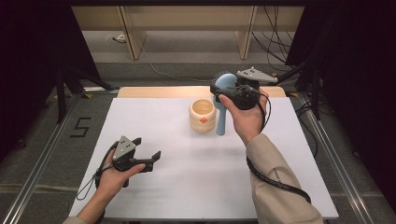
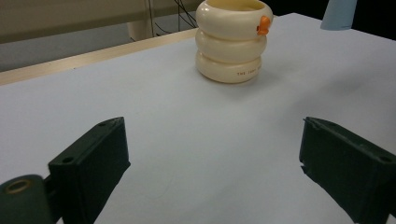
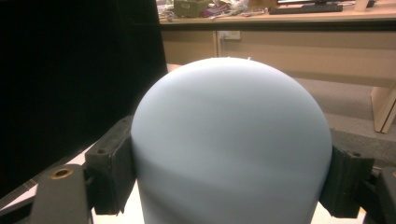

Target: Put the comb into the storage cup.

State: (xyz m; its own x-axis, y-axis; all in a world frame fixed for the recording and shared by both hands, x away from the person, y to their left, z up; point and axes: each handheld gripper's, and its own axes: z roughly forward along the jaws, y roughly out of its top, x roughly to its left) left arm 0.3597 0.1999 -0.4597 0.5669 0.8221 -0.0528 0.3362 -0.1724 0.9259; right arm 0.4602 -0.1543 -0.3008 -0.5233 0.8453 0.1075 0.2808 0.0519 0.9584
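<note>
The right claw (image 1: 229, 91) is clamped across the head of the blue hairbrush (image 1: 222, 100), its handle hanging toward the table (image 1: 187, 186) beside the cream ringed cup (image 1: 202, 115). The brush looks like light, stiff, smooth plastic that could pivot if gripped loosely, so the handle might give a steadier hold. The left claw (image 1: 145, 153) hovers with its jaws apart and empty, well clear of the cup, the one thing near enough to get knocked.

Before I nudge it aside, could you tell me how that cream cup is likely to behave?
The cup looks squat with a wide base, so it should slide rather than tip. Its glossy, ringed wall may be slippery. It seems rigid, and possibly breakable if ceramic.
</note>
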